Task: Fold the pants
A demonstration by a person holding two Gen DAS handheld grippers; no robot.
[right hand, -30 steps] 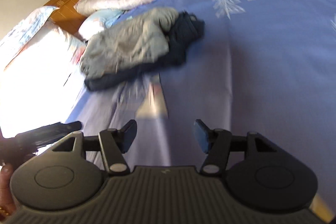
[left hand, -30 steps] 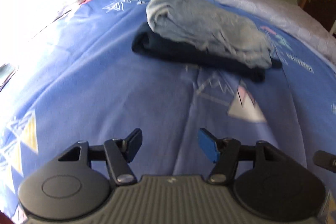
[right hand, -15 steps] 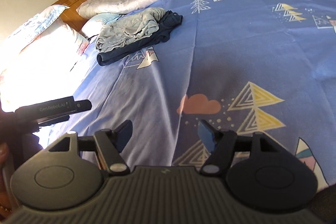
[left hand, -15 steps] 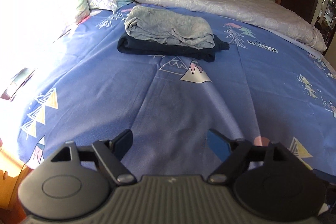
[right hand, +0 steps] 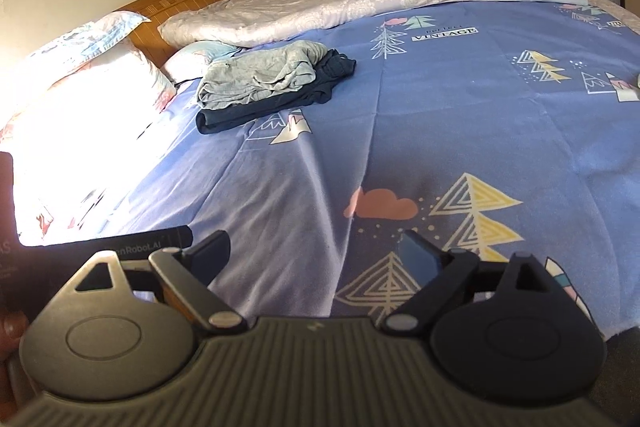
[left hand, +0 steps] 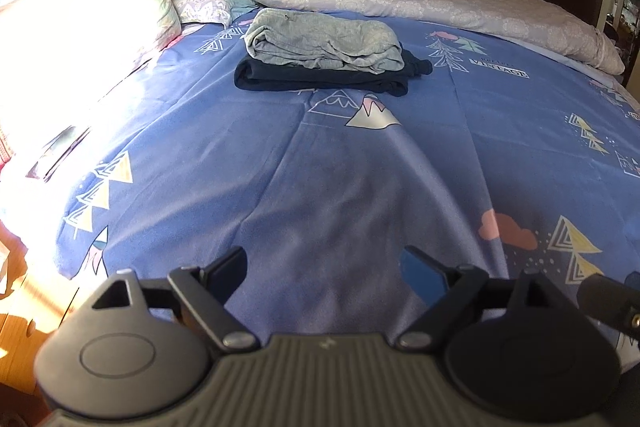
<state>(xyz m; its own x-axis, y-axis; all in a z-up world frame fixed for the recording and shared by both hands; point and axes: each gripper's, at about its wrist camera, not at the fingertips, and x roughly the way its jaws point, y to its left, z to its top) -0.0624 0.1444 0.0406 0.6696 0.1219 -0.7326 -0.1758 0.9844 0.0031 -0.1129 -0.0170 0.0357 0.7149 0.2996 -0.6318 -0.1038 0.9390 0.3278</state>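
Blue printed bedsheet (left hand: 360, 155) bears soft, crumpled grey pants (left hand: 324, 41) folded atop dark pants (left hand: 320, 79); near its edge both the left gripper (left hand: 322, 267) and the right gripper (right hand: 316, 251) are opening, empty

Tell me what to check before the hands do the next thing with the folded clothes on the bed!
1. Left tool holds nothing: ok, its jaws are opening with only sheet between them.
2. Right tool holds nothing: ok, also opening.
3. Grey pants sit on the dark pants: ok.
4. Grey pants folded neatly: not ok, one end looks rumpled.
5. Blue sheet in front of the pile is bare: ok.
6. More pants waiting to be folded: cannot tell.
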